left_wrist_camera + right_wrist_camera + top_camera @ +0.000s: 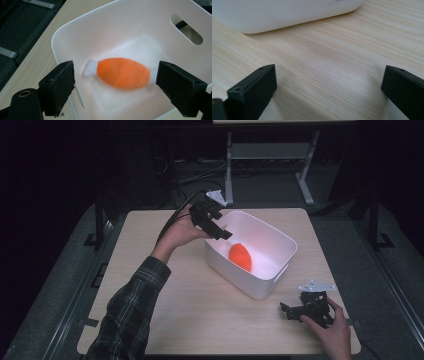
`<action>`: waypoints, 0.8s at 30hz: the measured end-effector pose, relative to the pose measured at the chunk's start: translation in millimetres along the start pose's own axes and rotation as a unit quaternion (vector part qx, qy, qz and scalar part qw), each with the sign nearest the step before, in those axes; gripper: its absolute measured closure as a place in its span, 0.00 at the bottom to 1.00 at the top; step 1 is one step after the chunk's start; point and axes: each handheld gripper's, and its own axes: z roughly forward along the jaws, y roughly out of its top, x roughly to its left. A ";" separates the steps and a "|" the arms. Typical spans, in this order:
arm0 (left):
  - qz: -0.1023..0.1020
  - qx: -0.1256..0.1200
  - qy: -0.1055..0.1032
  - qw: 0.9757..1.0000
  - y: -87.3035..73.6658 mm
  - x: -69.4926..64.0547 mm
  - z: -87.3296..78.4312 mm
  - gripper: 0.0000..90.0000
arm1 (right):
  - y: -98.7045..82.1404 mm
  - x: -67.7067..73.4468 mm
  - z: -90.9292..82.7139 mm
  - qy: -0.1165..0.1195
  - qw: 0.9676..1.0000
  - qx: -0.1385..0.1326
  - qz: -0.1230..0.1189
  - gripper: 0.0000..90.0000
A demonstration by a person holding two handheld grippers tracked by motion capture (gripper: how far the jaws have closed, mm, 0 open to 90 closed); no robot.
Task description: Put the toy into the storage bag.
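The left hand-held gripper (223, 231) hovers over the near-left rim of the white bin (280, 270), jaws spread and empty. Just below and ahead of it, the orange plush toy (240, 256) lies on the bin floor, its long axis running across the gap between the jaws. The right hand-held gripper (295, 310), also spread wide, rests low on the desk (165, 310), farther from the toy.

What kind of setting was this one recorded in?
Probably a lab or recording room: a lone wooden table in a dark room, cables on the floor, a metal frame stand behind, and only a white bin on it.
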 end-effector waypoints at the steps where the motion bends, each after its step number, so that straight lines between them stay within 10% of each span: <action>1: -0.001 0.000 0.002 1.000 -2.2 -0.4 -2.0 0.16 | 0.0 0.0 0.0 0.000 1.000 0.000 0.000 0.00; 24: -0.037 -0.008 0.038 0.999 -66.4 -24.9 -38.4 0.16 | -0.1 -0.2 0.1 -0.001 1.000 0.000 -0.001 0.00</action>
